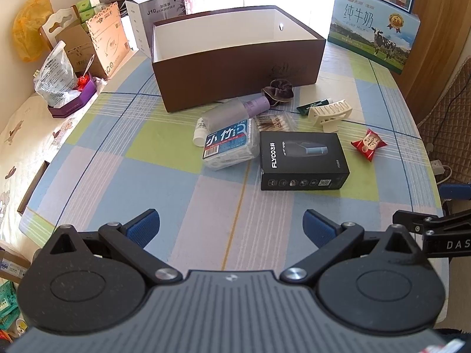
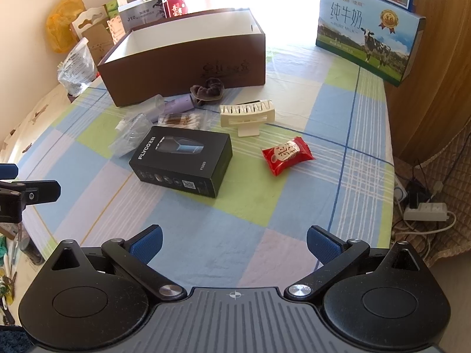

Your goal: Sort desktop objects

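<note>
Left wrist view, read left to right: brown box (image 1: 235, 85) at the back of the checked surface (image 1: 103, 170), open-topped, inside seemingly empty so far as visible. In front of it, a loose cluster: small white bottle (image 1: 199, 131), clear floss-pick tub (image 1: 228, 147) with a frosted cup and purple tube (image 1: 235, 111) lying over it, dark scrunchie (image 1: 277, 88) touching the box wall, cotton swab pack (image 1: 275, 122), black FLYCO carton (image 1: 303, 160), green tube (image 1: 313, 106), cream hair claw (image 1: 331, 114), red snack packet (image 1: 368, 144) alone at the right.

Step in hand, as a judgement: the very start of sorting, nothing grasped, everything outside the box. Next move likely calls for reaching forward to one item, closing on it, then carrying it over the near wall of the box; black carton nearest and squarest, so probably easiest, though wide for the opening.

Left gripper (image 1: 231, 227): low at the near edge, level, pointed at the cluster, blue-padded fingers (image 1: 144, 228) spread wide and empty. Right gripper (image 2: 234, 242): just beside it on the right, same low level pose, fingers equally wide apart, holding nothing, aimed between the carton (image 2: 181, 161) and the snack packet (image 2: 288, 156).
</note>
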Motion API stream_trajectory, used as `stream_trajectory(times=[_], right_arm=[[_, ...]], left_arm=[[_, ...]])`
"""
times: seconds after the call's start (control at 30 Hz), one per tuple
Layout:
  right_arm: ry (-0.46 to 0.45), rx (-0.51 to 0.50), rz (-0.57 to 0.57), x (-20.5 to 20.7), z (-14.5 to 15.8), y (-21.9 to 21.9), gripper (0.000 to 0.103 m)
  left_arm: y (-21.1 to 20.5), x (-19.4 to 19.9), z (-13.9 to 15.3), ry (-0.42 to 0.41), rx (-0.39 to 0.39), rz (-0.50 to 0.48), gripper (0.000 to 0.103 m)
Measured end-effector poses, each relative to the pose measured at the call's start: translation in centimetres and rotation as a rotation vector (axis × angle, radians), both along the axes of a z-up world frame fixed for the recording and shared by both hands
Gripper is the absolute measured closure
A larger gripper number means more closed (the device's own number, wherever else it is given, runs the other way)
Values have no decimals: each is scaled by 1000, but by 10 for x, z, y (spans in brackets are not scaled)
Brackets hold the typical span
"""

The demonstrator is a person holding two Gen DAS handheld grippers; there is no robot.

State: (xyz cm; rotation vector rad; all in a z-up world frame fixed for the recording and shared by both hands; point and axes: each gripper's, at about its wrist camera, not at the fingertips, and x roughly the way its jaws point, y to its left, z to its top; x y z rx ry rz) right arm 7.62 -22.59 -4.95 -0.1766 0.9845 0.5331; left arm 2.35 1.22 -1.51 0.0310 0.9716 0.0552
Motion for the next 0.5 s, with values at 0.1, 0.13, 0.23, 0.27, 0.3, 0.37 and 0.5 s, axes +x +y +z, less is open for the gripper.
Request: stream_trajectory(times=[0.1,0.13,0.23,0.27,0.3,0.37,0.5], right_arm=[[5,-1,-3,3,-2,0,2],[6,-1,-5,4,-3,0,2],[5,4,-14,8,-5,-3,2],[5,12,-20,10,-6,-5,2],[6,18,-26,11,-7,-6,2],[0,32,-36,15,-8,-10,2],[-28,46,-52,21,-12,-19,2]], left_arm=[[2,5,-1,3,1,-4,1],[3,7,-2,4,-1,-4,1],[6,12,-5,6,3,2,1],[7,13,-6,8,-2,-2,1],[9,15,-7,9,-10,-6,1],[12,19,-9,9,-17,-7,1],[16,23,-16,-18,4,-33,1]])
